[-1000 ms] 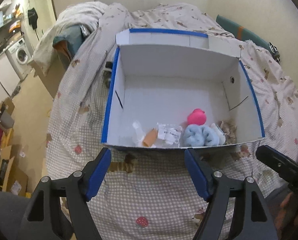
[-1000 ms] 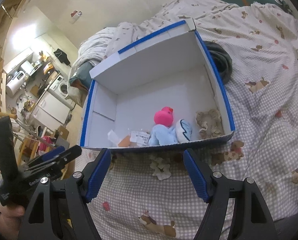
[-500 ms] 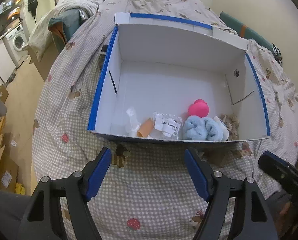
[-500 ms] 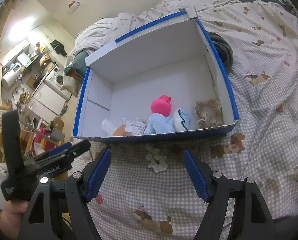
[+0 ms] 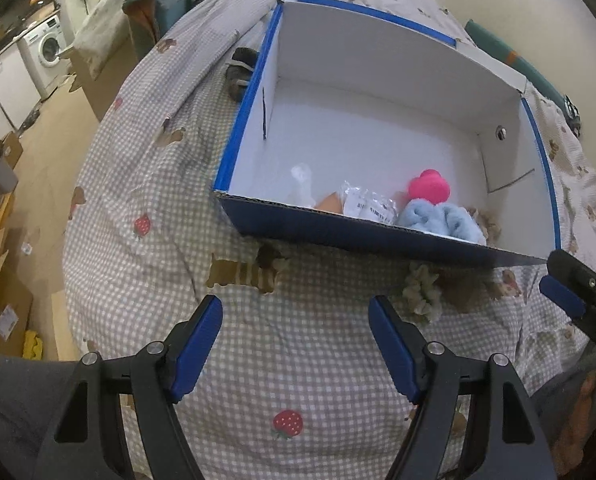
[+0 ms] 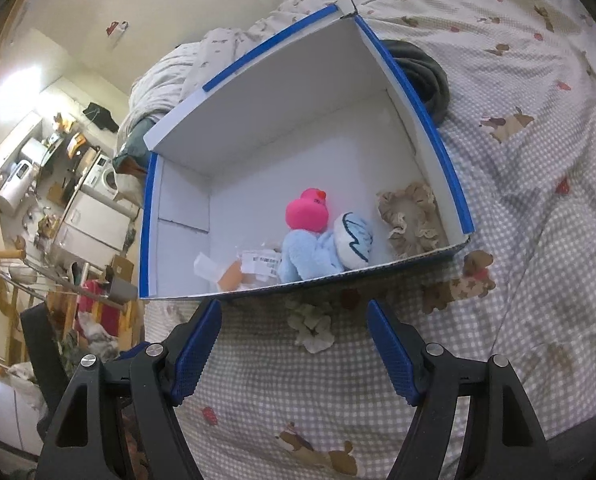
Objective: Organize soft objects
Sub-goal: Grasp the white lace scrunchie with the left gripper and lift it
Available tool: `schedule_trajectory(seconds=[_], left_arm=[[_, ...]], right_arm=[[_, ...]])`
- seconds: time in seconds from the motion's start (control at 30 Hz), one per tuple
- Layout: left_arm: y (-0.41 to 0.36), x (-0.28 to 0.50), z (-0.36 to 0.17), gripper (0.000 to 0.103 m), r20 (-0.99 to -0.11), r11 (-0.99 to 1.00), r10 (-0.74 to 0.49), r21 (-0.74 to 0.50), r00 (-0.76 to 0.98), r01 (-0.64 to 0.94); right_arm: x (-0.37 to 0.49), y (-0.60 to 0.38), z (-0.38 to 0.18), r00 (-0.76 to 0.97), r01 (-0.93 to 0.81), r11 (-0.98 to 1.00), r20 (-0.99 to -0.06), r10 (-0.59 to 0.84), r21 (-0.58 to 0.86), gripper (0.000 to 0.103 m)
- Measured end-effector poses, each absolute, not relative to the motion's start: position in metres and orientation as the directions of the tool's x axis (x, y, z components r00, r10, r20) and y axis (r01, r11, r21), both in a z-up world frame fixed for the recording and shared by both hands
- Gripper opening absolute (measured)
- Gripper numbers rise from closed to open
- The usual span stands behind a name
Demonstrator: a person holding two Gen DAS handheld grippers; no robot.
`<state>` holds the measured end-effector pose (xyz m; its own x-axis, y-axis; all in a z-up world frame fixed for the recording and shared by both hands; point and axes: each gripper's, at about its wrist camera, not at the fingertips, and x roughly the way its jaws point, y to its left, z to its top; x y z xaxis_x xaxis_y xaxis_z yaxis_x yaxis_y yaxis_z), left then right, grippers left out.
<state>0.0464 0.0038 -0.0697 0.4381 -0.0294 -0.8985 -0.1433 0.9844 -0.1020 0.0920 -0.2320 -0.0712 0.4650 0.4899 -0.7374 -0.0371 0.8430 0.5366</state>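
A white cardboard box (image 5: 378, 240) with blue-taped edges (image 6: 450, 168) sits open on the checked bedspread. Along its near wall lie a pink plush toy (image 6: 307, 214), a light blue plush (image 6: 304, 258), a white ball with a blue mark (image 6: 354, 240), a beige scrunchie (image 6: 410, 220) and clear plastic packets (image 5: 368, 204). Another pale scrunchie (image 6: 312, 322) lies on the bedspread just outside the near wall (image 5: 420, 296). My left gripper (image 5: 296, 320) is open over bare bedspread, left of that scrunchie. My right gripper (image 6: 294, 314) is open, with the scrunchie lying between its fingertips.
A dark grey coil (image 6: 418, 68) lies against the box's right wall and a dark bundle (image 5: 240, 66) against its left wall. A rumpled duvet (image 5: 170, 4) is piled at the head of the bed. The floor (image 5: 38, 152) drops off left, with cardboard boxes and a washing machine (image 5: 50, 46).
Both grippers have come down closer to the bedspread and the box's near wall, so the box looks larger. The loose scrunchie now lies between the right fingertips. Jaws unchanged.
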Motion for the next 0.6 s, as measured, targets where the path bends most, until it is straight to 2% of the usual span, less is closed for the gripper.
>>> schedule_trajectory(seconds=[0.27,0.6], left_arm=[[-0.025,0.078,-0.091,0.073,-0.933,0.99,-0.094,-0.126,0.348,-0.068],[-0.077,0.106,-0.12,0.073,-0.939,0.988,-0.155,-0.142,0.308,0.065]], right_arm=[[0.085,-0.259,-0.08,0.472,0.062,0.811,-0.733,0.49,0.582,0.079],[0.093,-0.257,-0.094,0.435,0.094,0.837,-0.778,0.453,0.539,0.079]])
